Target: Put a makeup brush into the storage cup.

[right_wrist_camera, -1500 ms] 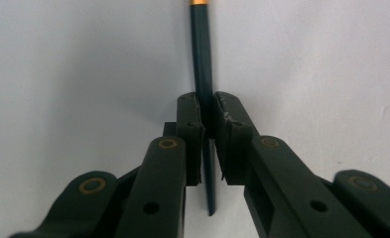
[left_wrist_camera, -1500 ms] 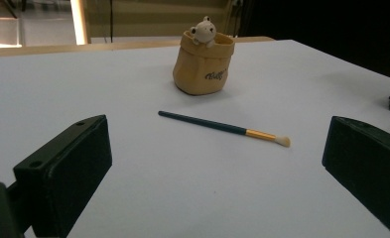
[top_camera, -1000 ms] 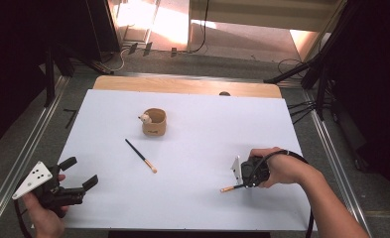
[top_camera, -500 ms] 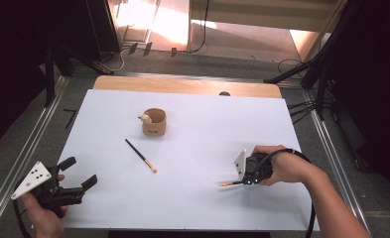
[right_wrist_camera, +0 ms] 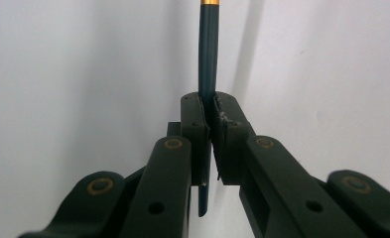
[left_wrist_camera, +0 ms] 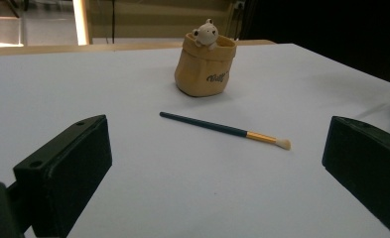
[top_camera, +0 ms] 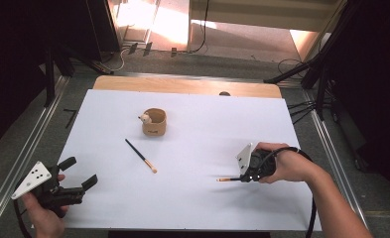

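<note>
A tan pouch-shaped holder [top_camera: 154, 122] [left_wrist_camera: 205, 69] with a small white bear on its rim stands on the white table [top_camera: 207, 119]. In front of it a dark brush [top_camera: 140, 155] [left_wrist_camera: 222, 129] with a gold band and pale tip lies flat. My left gripper [top_camera: 81, 172] [left_wrist_camera: 216, 148] stands open at the near left corner, aimed at that brush, with nothing between its fingers. At the right my right gripper [top_camera: 242, 178] [right_wrist_camera: 212, 106] is shut on the dark handle of a second brush [top_camera: 227, 179] [right_wrist_camera: 207, 49], whose gold-banded end points left, low over the table.
A wooden strip [top_camera: 182, 85] runs along the table's far edge. Metal rails [top_camera: 31, 148] flank both sides, and dark stands with cables [top_camera: 311, 74] rise beyond the far right corner. A cable trails from the right gripper along the forearm.
My right gripper, with the brush in it, has shifted slightly up the picture. The left gripper, the lying brush and the holder have not moved.
</note>
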`<move>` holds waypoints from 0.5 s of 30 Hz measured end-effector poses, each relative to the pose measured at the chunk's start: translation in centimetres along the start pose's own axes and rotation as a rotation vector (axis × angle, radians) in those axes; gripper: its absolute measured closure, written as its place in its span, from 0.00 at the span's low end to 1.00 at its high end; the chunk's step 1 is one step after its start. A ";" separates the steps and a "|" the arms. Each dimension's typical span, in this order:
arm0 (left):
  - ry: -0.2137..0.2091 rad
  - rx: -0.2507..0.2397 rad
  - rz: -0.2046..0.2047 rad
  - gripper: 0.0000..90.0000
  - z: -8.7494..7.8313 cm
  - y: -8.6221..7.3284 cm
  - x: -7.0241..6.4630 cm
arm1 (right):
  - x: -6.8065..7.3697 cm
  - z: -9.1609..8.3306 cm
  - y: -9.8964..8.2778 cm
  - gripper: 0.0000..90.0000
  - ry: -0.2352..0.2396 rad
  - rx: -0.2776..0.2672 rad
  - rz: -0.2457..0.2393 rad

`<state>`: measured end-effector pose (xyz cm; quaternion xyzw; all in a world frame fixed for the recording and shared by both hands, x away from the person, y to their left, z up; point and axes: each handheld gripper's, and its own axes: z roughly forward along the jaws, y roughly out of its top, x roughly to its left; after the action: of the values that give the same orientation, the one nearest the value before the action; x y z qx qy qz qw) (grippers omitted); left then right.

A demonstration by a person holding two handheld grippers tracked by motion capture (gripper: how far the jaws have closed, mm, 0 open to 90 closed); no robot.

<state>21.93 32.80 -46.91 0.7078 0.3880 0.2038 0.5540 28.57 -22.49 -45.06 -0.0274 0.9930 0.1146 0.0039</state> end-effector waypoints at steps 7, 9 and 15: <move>0.001 0.001 0.003 0.00 0.0 0.0 0.0 | -0.1 -0.8 0.2 0.95 -0.013 -0.090 0.016; 0.001 0.000 0.002 0.00 0.0 0.0 0.0 | -0.1 -1.1 0.2 0.95 -0.018 -0.118 0.026; 0.001 0.000 0.000 0.00 0.0 0.0 0.0 | -0.2 -1.4 0.2 0.95 -0.015 -0.207 0.038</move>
<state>21.90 32.77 -46.88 0.7077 0.3884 0.2041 0.5537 28.73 -22.65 -43.65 -0.0081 0.9761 0.2170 0.0061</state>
